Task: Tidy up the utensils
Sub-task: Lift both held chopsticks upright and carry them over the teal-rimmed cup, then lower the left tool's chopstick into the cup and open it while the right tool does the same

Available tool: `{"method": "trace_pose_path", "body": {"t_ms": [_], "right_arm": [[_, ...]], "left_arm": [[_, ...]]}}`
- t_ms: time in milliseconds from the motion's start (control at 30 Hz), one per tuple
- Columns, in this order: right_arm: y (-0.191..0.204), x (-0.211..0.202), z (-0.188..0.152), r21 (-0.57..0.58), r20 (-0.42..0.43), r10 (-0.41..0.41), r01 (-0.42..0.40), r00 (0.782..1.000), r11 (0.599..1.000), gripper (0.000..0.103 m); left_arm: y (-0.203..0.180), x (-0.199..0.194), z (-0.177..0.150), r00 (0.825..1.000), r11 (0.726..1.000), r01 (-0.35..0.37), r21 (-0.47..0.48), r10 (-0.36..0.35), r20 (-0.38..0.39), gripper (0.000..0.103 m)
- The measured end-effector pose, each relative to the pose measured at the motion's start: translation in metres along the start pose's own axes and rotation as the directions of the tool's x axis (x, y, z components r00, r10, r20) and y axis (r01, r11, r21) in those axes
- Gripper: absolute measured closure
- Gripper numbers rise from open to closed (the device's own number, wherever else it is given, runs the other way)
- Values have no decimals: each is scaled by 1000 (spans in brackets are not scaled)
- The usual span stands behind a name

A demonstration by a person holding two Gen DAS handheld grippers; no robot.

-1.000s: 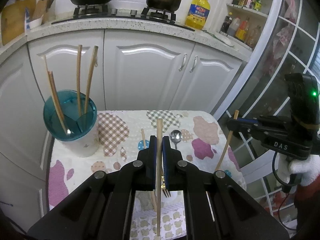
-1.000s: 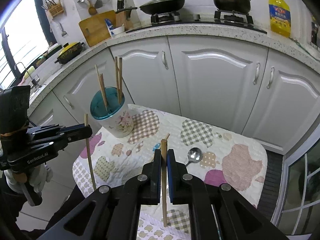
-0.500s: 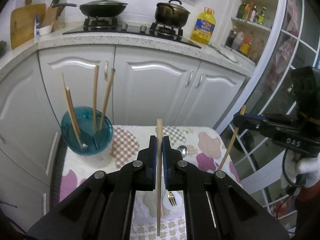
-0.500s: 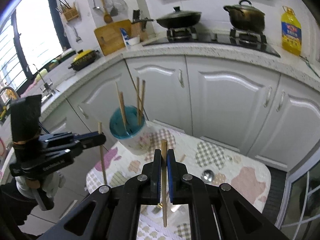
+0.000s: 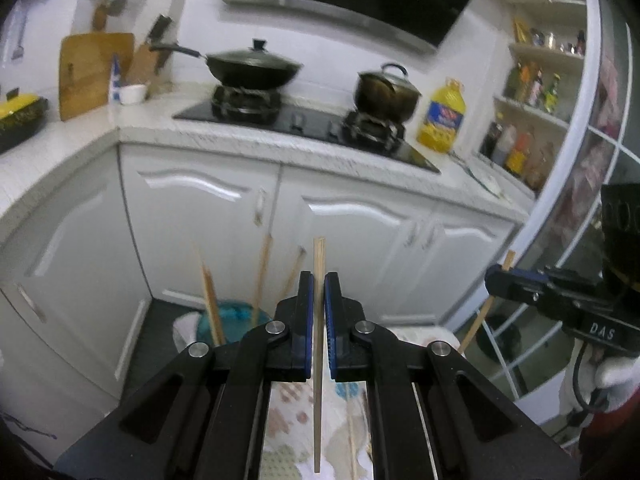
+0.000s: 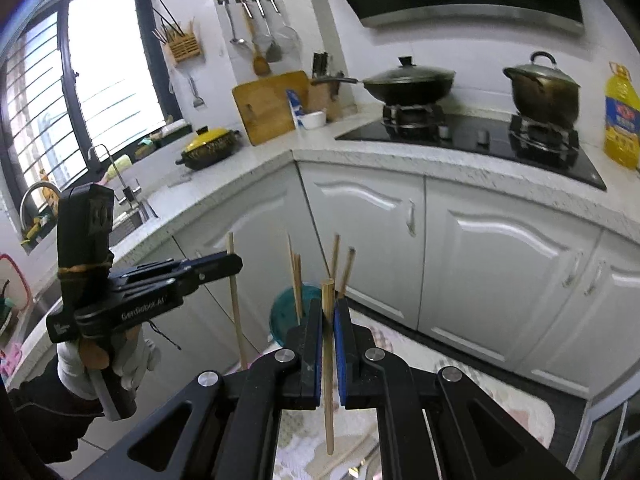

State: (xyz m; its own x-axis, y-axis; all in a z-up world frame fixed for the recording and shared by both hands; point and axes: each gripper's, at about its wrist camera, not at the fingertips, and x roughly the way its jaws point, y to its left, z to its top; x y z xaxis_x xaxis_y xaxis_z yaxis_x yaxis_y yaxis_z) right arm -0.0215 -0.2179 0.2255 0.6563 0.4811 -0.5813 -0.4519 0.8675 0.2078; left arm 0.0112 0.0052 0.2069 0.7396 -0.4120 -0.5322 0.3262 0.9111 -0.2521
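Note:
My left gripper [image 5: 319,280] is shut on an upright wooden chopstick [image 5: 318,256], raised above the patterned tablecloth [image 5: 288,420]. Low and left of it stands the teal utensil holder [image 5: 236,315] with several chopsticks [image 5: 210,304] in it. My right gripper [image 6: 329,307] is shut on a second upright chopstick [image 6: 328,420], with the holder [image 6: 286,312] just behind its fingers. Each view shows the other gripper at its side: the right gripper [image 5: 502,280] and the left gripper [image 6: 230,263], each pinching its chopstick. A loose chopstick [image 5: 352,440] lies on the cloth.
White cabinets [image 5: 352,248] run behind the small table [image 6: 500,396]. On the counter are a wok [image 5: 256,66], a pot [image 5: 386,90] and a yellow oil bottle [image 5: 442,116]. A glass door [image 5: 592,208] is at the right; white-gloved hands [image 6: 92,368] hold the grippers.
Both grippers have risen with their chopsticks still pinched. The table and holder have dropped low in both views, and the stove top and hood now fill the upper part.

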Motion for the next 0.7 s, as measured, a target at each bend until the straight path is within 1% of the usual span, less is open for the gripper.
{"method": "trace_pose_path", "body": {"t_ms": [133,233,300,333,433,567,633,700], "right_arm": [[2,14,24,12,31,13,-14,999,1000,98],[1,29,39,35,53,23,-25,998,999,98],[1,43,48,46,57,33,-35,998,998,98],[2,49,51,47,54,36,-39,998,998,98],[5,72,62,34,51,36,-38,998,999,98],[5,99,70,40,48,56,-58,997,998,98],[4,114,72,44,46,58,-60,997,997,98],[1,129,72,41,42,55,-57,998,998,98]], "left_arm": [[12,3,21,997,999,-53,-2,53,53,99],[22,13,32,989,993,-115,-3,114,91,99],[30,22,36,982,988,-157,0,156,111,99],[34,28,38,979,986,-167,-1,166,115,99],[45,42,39,974,982,-188,-6,187,129,99],[58,67,33,959,968,-250,2,247,139,99],[65,81,27,960,967,-255,10,252,126,99],[68,91,22,955,962,-273,19,269,125,99]]}}
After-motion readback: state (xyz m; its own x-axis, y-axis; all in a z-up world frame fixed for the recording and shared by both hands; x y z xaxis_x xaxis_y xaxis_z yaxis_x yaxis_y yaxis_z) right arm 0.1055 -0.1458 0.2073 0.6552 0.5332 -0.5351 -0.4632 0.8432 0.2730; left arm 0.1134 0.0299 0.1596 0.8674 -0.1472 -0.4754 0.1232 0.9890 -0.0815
